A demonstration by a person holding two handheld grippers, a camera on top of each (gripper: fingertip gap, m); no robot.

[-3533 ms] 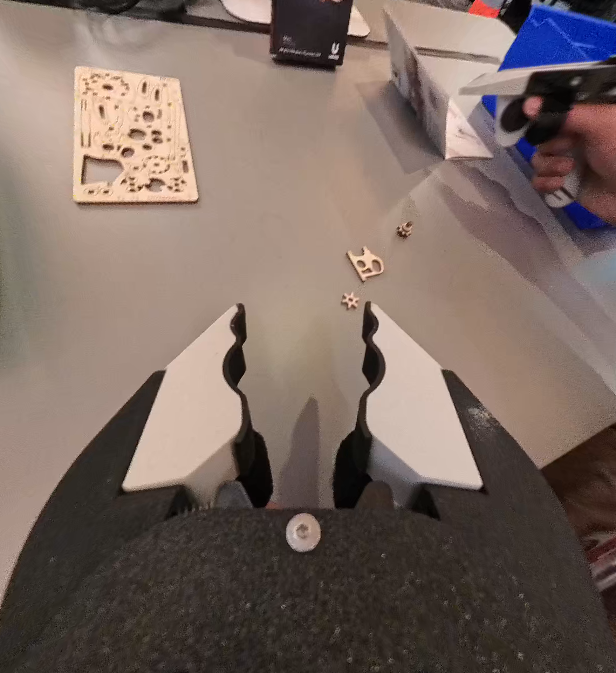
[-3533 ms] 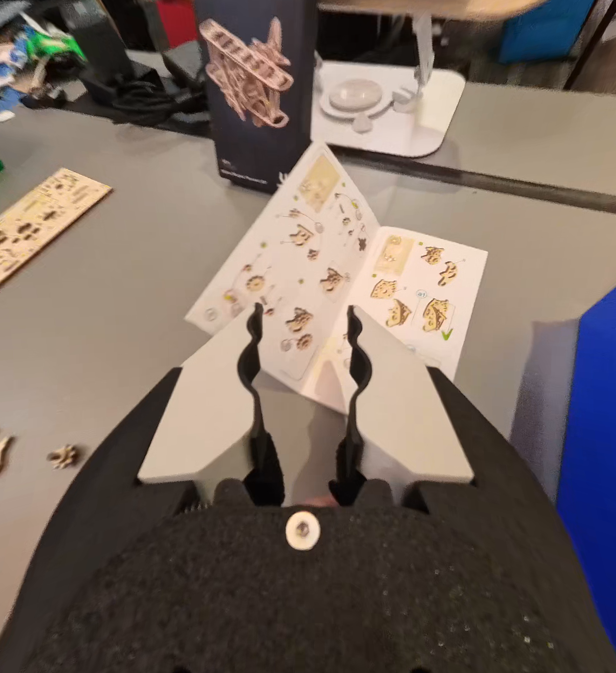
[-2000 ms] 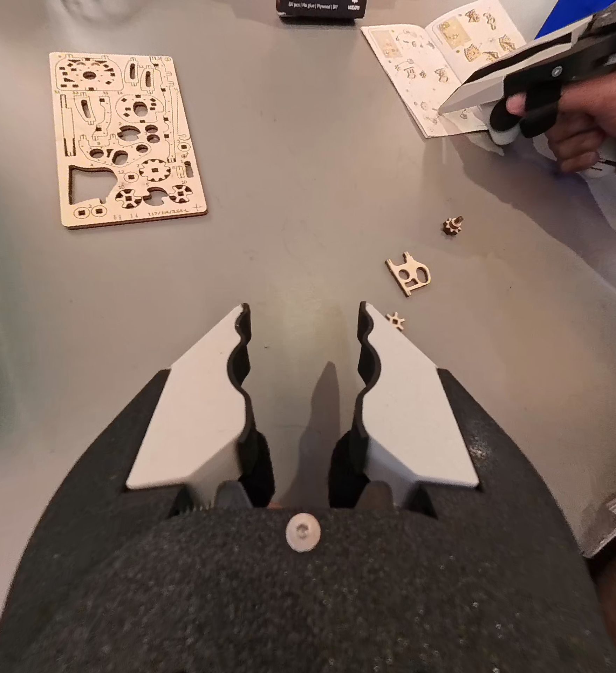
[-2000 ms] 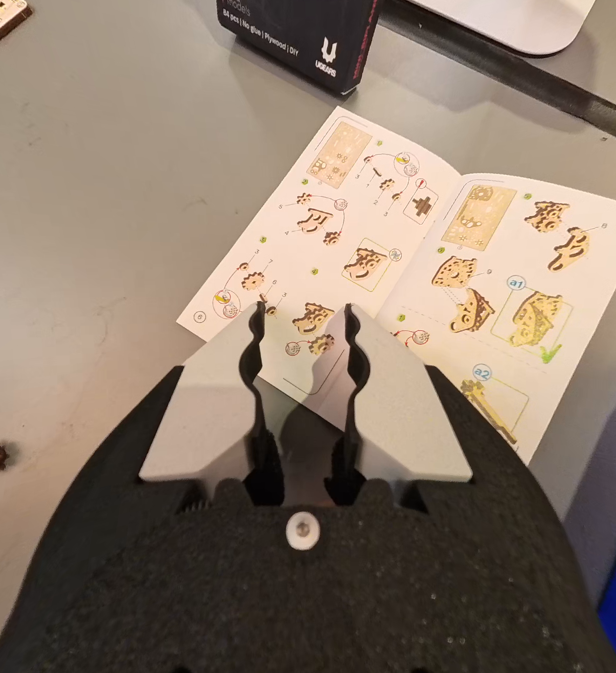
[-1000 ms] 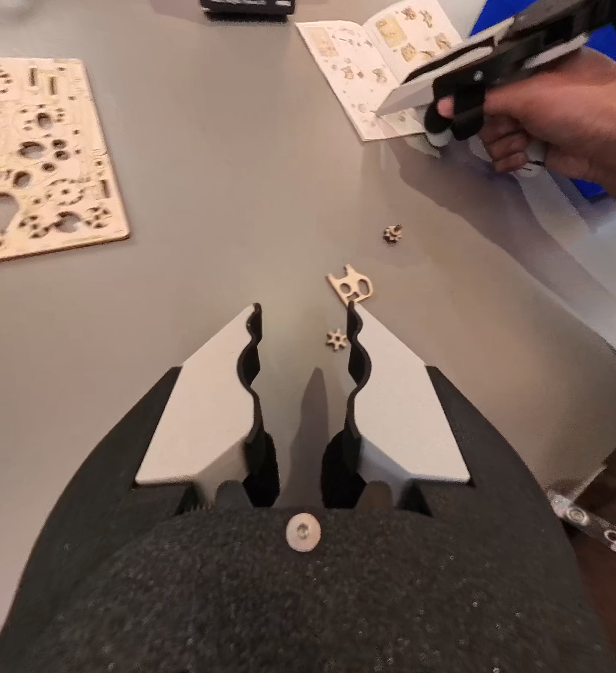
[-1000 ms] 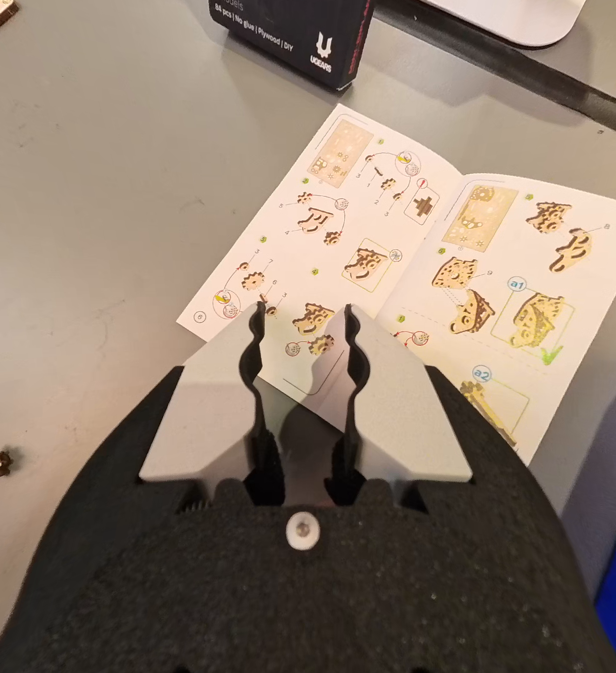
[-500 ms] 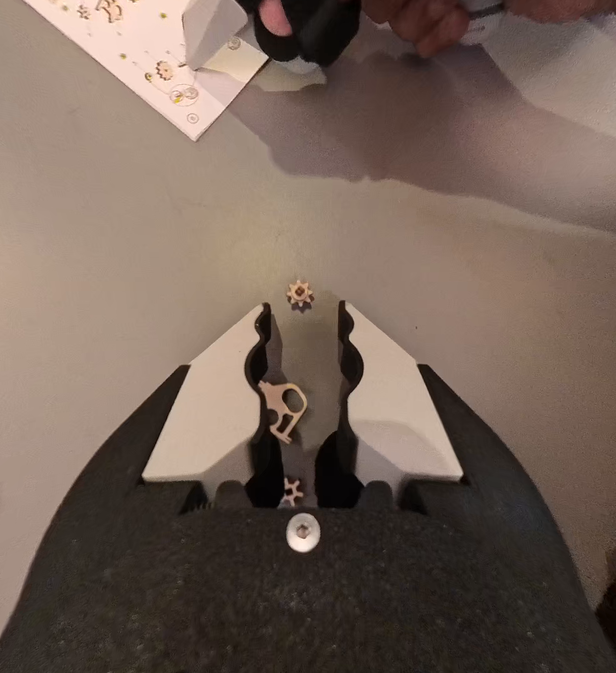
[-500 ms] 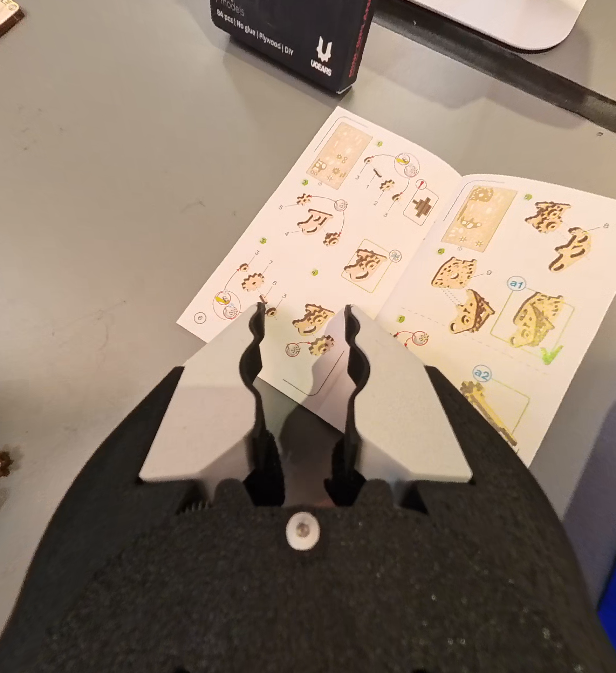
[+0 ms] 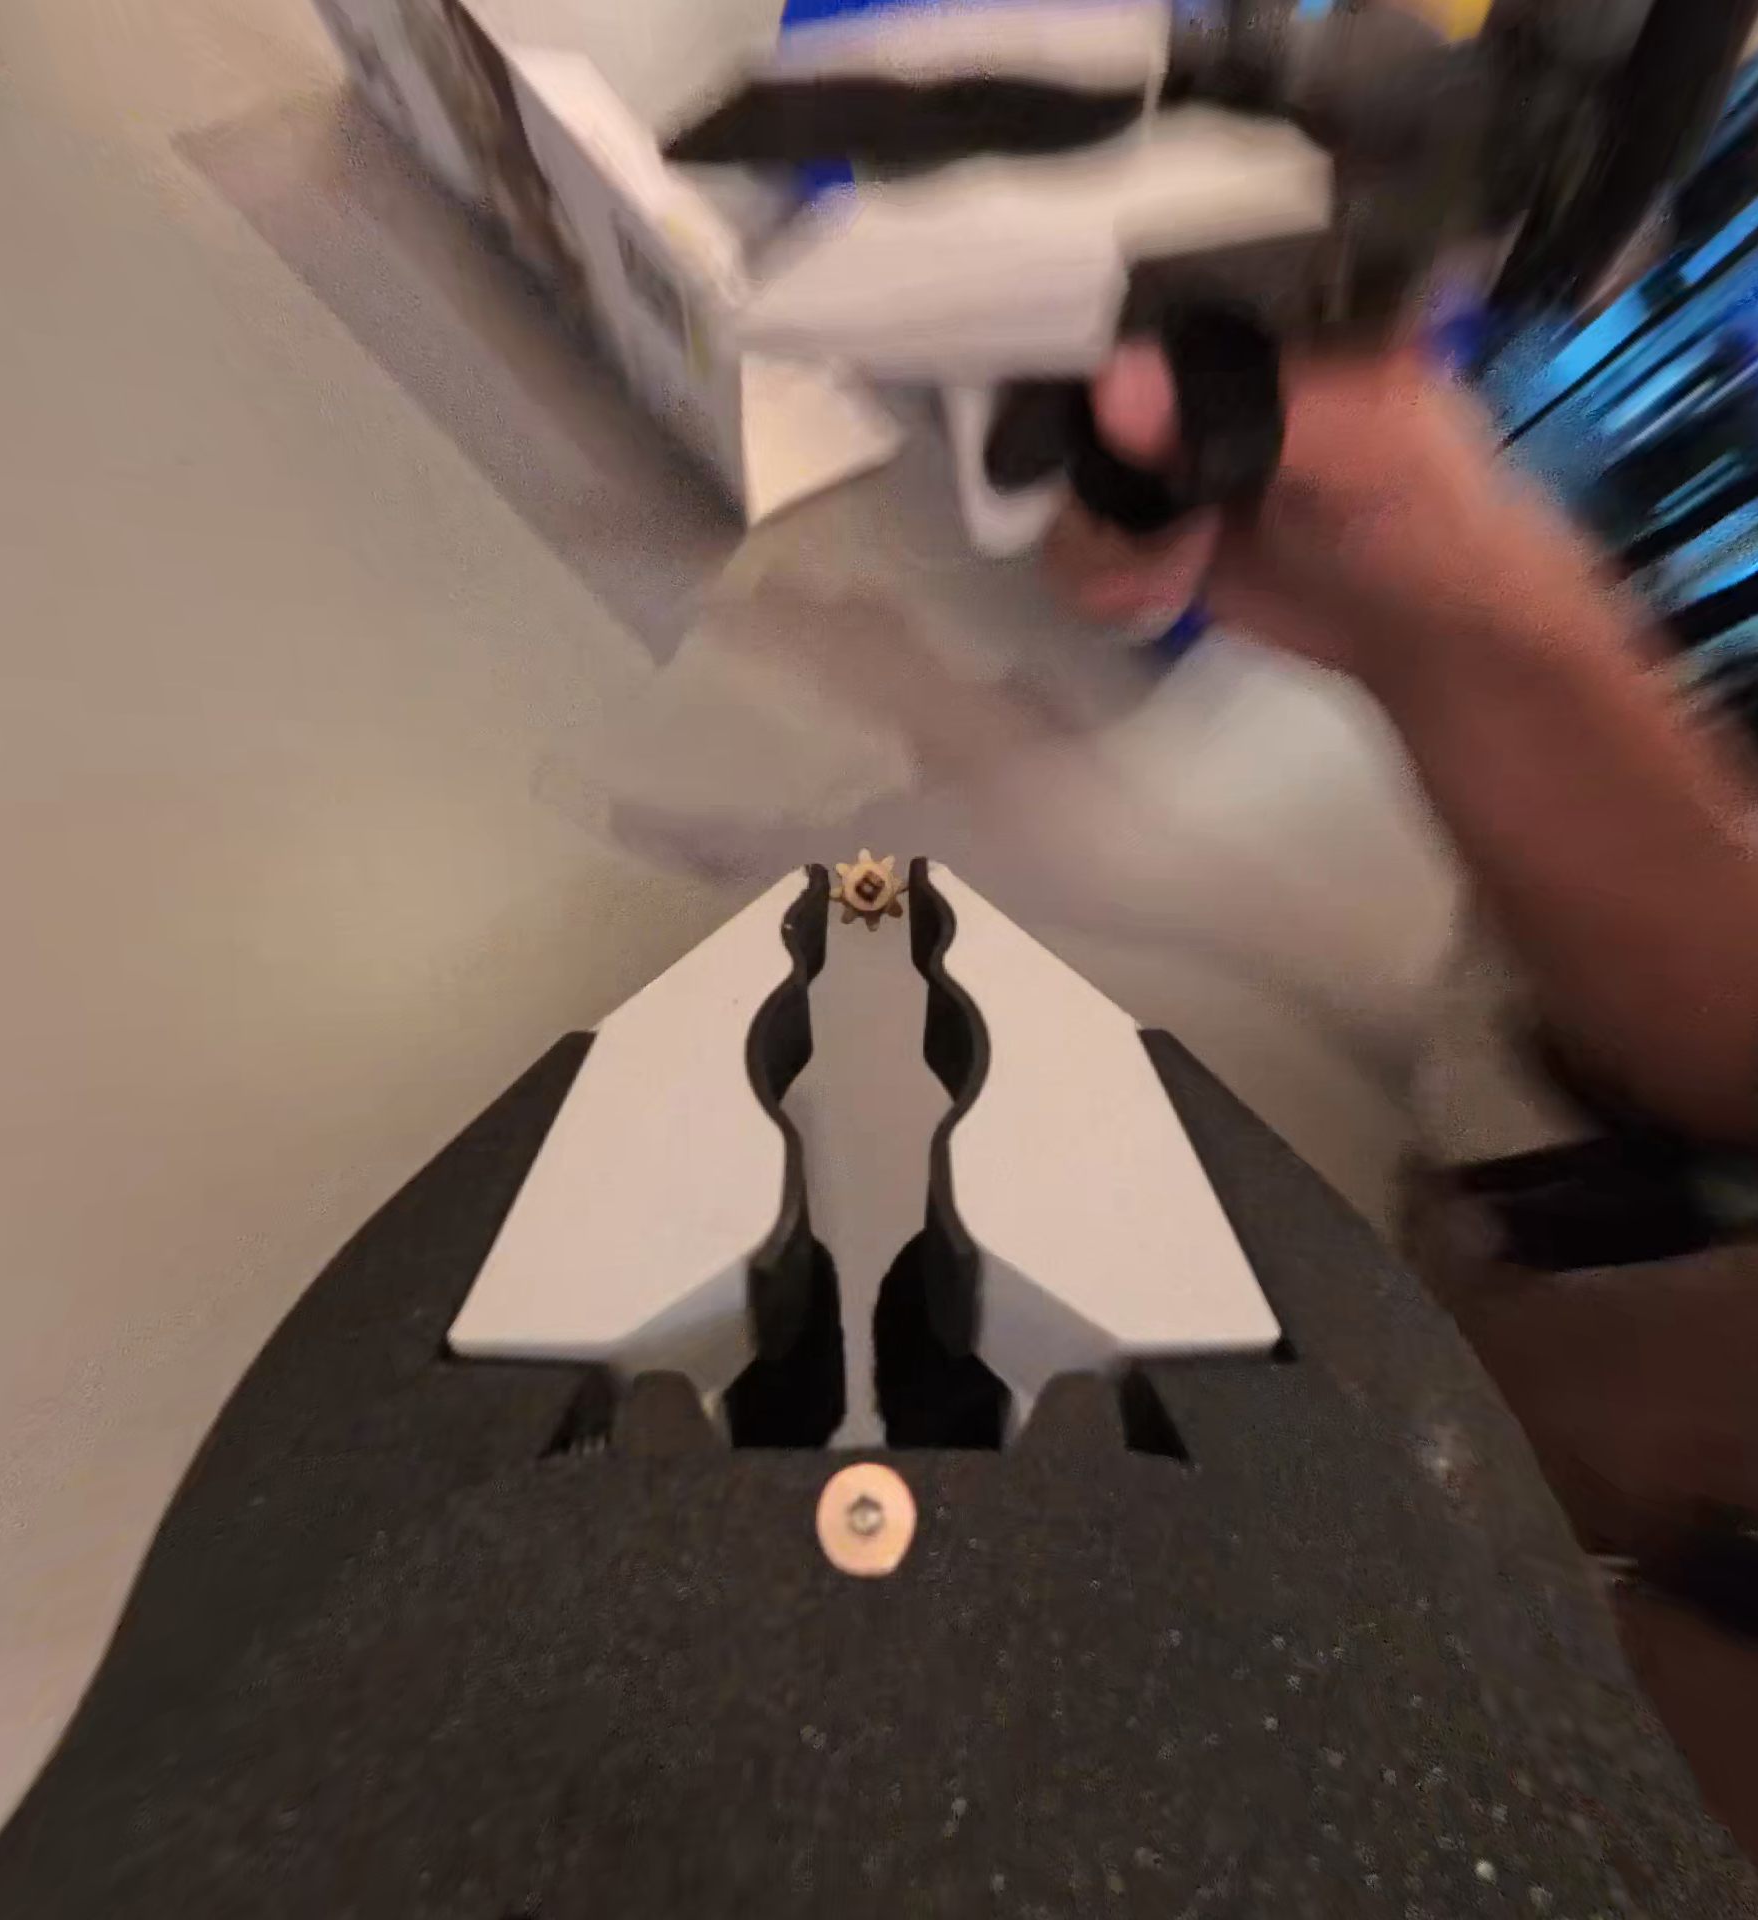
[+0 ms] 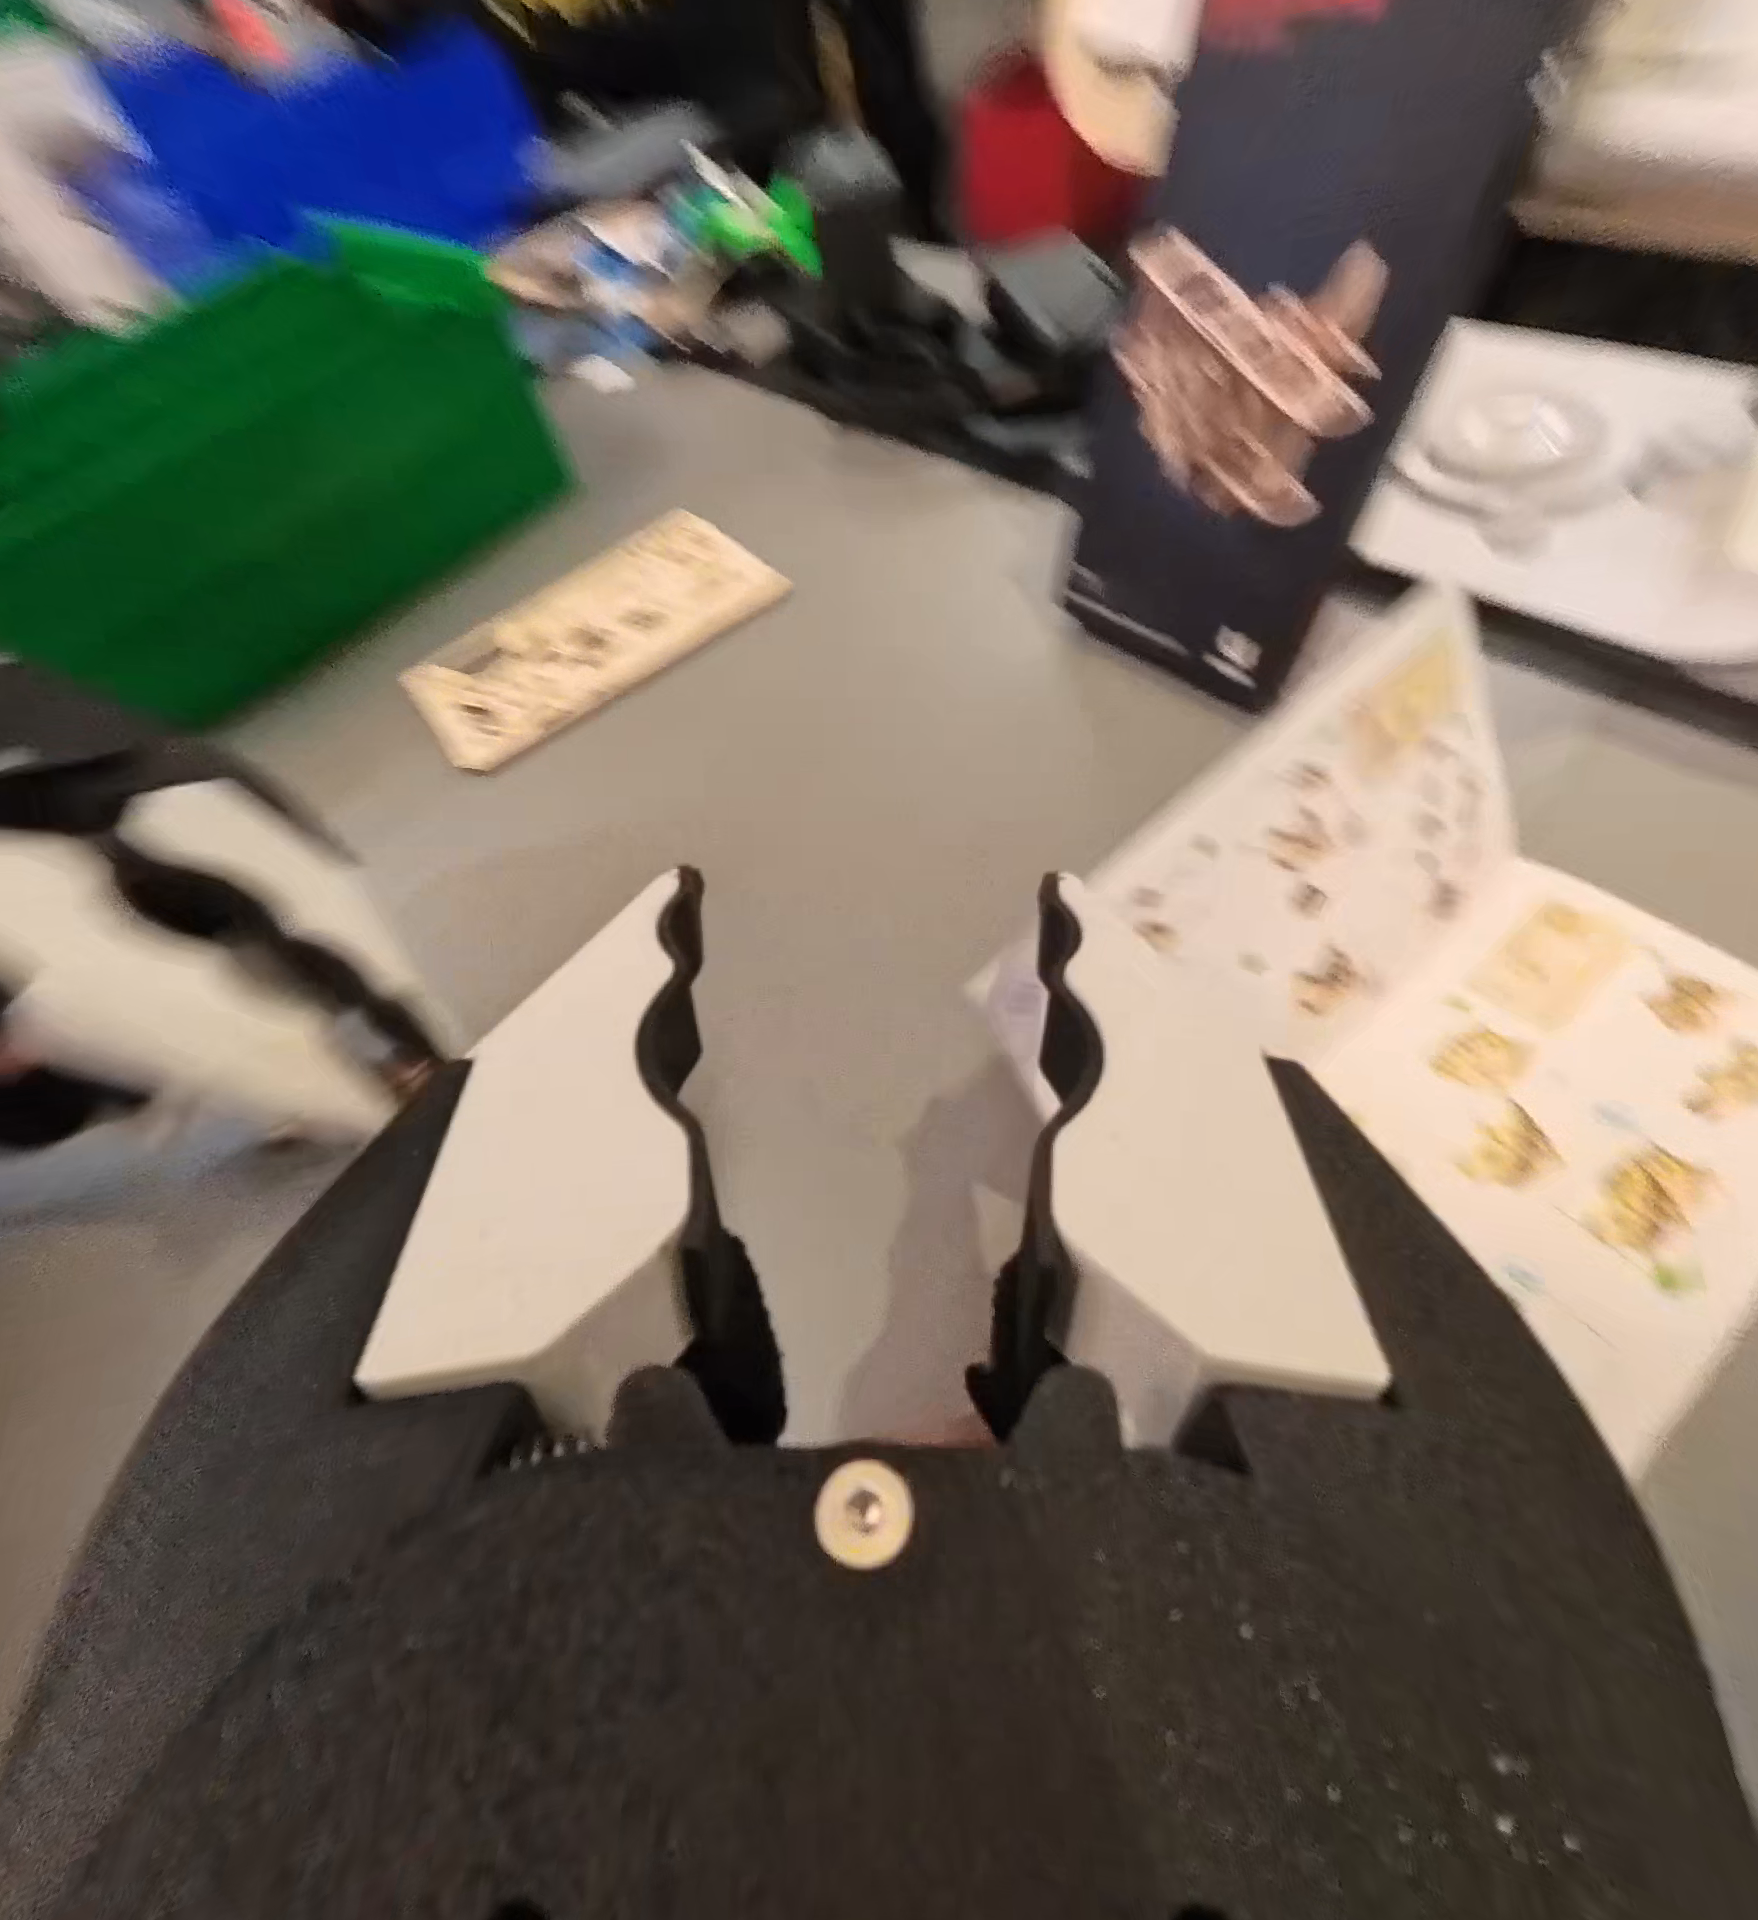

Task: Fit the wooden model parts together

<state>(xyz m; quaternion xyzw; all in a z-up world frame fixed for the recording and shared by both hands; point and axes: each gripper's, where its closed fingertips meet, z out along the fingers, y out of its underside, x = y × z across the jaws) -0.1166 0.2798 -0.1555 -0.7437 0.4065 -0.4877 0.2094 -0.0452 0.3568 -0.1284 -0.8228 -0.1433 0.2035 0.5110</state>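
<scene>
The small wooden gear (image 9: 867, 902) sat pinched flat between the very tips of the left gripper (image 9: 862, 896), its square bore facing the camera above the grey counter (image 9: 231, 727), while the right gripper (image 10: 867, 896), jaws spread and holding nothing, hung well off to the side.

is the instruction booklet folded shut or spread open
Spread open: the instruction booklet lies on the grey table with both illustrated pages showing, its far page lifting at the fold.
</scene>
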